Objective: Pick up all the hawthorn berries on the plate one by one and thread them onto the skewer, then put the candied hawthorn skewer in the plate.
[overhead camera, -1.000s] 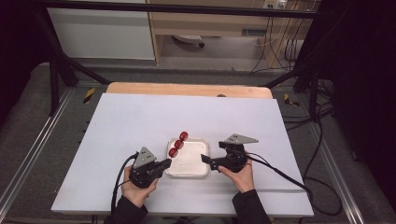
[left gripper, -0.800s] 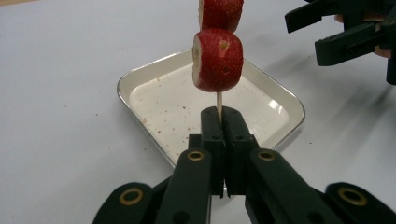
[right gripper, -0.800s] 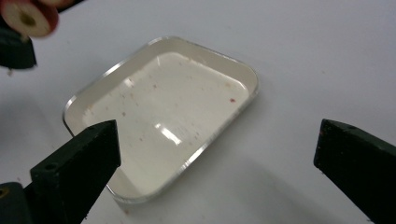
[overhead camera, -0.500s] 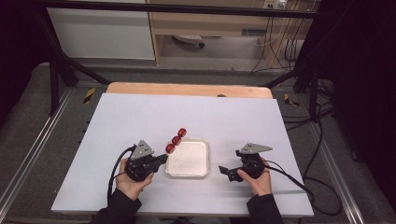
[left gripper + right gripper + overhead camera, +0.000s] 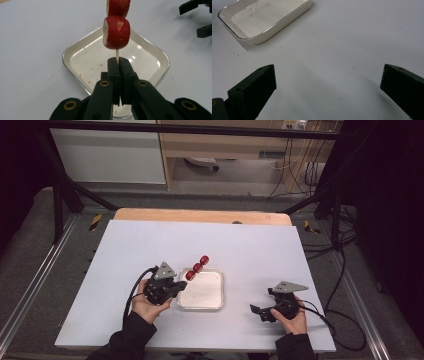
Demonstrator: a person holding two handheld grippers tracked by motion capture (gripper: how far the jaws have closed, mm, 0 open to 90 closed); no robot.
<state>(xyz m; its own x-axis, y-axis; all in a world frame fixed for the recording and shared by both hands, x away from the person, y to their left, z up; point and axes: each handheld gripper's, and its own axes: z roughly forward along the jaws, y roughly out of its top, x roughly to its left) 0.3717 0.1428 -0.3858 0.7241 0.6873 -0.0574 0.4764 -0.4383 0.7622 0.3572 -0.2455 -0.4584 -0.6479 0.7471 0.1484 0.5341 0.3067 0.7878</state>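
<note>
Red fruit slices threaded on a thin wooden skewer [image 5: 117, 32] are what we hold in our left gripper [image 5: 172, 290], whose two black jaws are pressed tight on the bare lower end of the stick, as the left gripper view shows plainly. From above, three red pieces [image 5: 197, 267] run in a slanted row up and away from that gripper, over the far left corner of the shallow white rectangular tray with a metallic rim [image 5: 212, 305]. We cannot tell from these views whether the lowest slice touches the tray's rim or hangs just above it. Inside, the tray carries small reddish specks. It sits on the pale white tabletop [image 5: 150, 245], between our two hands. Our right gripper [image 5: 260, 311] rests well apart from the tray, near the front right part of the table, its jaws spread wide with nothing between them; in the right gripper view the tray [image 5: 277, 23] lies off at the upper left.
</note>
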